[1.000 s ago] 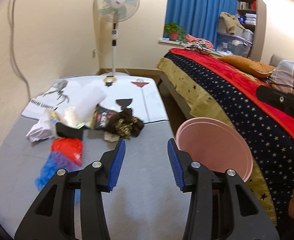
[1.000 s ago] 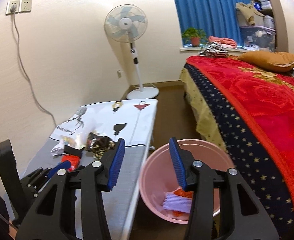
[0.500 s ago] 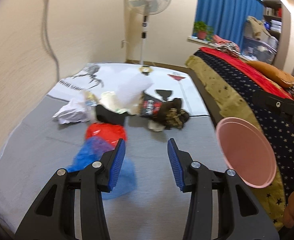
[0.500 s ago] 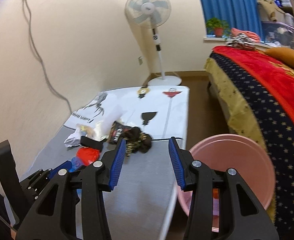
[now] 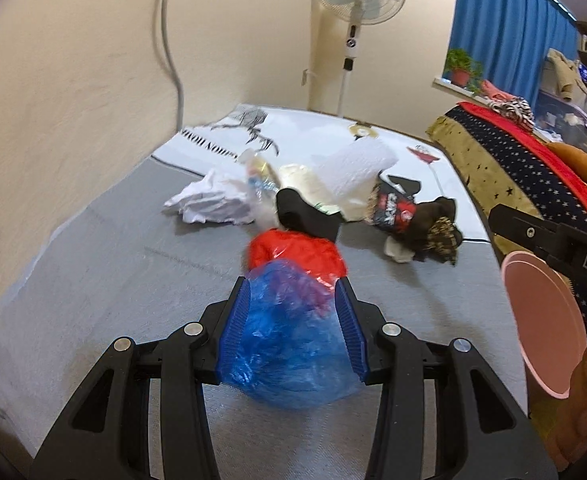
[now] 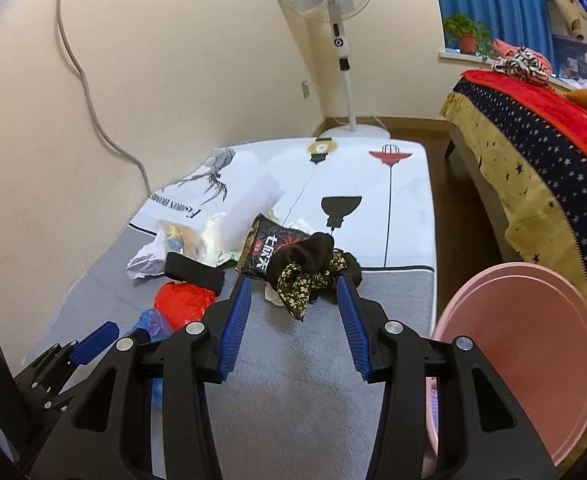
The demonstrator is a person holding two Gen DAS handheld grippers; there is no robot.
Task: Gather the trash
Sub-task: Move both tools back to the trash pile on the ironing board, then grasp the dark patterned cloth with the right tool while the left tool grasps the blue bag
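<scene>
Blue crumpled plastic bag (image 5: 293, 344) lies on the grey table (image 5: 113, 272) between the fingers of the left claw (image 5: 295, 300), which stands partly open around it; whether the pads press it I cannot tell. Beside it, touching, lies a red bag (image 5: 293, 250). Toward the table's right edge, the right claw (image 6: 293, 298) gapes partly open and empty before a black and patterned cloth bundle (image 6: 309, 268). Off that right edge stands the pink bin (image 6: 533, 344).

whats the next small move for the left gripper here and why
Probably close the left gripper on the blue plastic bag. The crumpled bag already lies between its open blue pads, which flank it without visibly squeezing it. Once gripped, it could be lifted toward the pink bin standing beside the mat, where trash seems to go.
</scene>
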